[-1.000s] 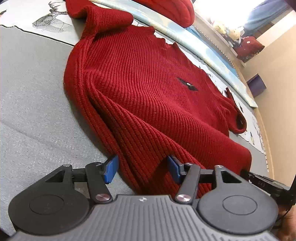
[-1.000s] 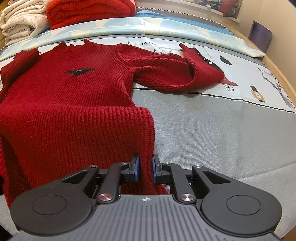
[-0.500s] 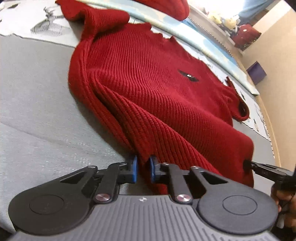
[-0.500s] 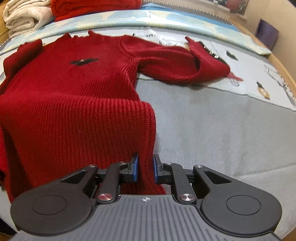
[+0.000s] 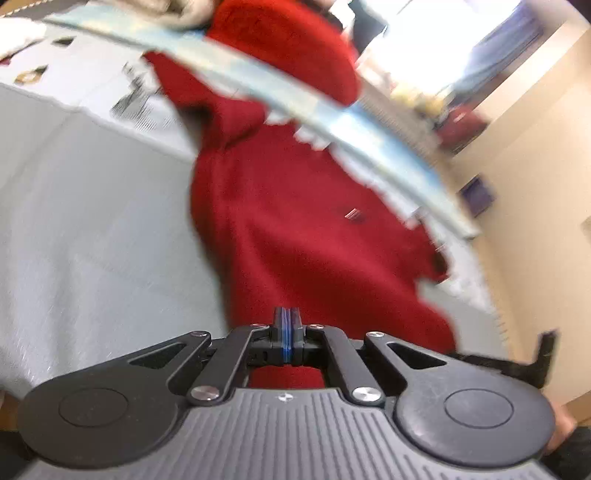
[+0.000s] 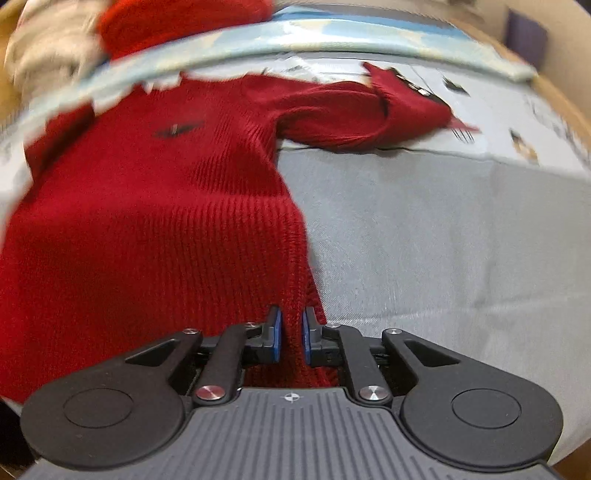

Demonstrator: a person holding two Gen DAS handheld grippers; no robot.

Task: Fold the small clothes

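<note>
On the grey surface (image 6: 443, 229) lies the red sweater (image 6: 155, 206); the right gripper (image 6: 291, 334) pinches its hem, jaws closing, and the left gripper (image 5: 287, 328) is fully closed at the other corner.

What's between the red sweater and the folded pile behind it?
Between sweater and pile: a pale blue bedding strip, seen in right wrist view.
</note>
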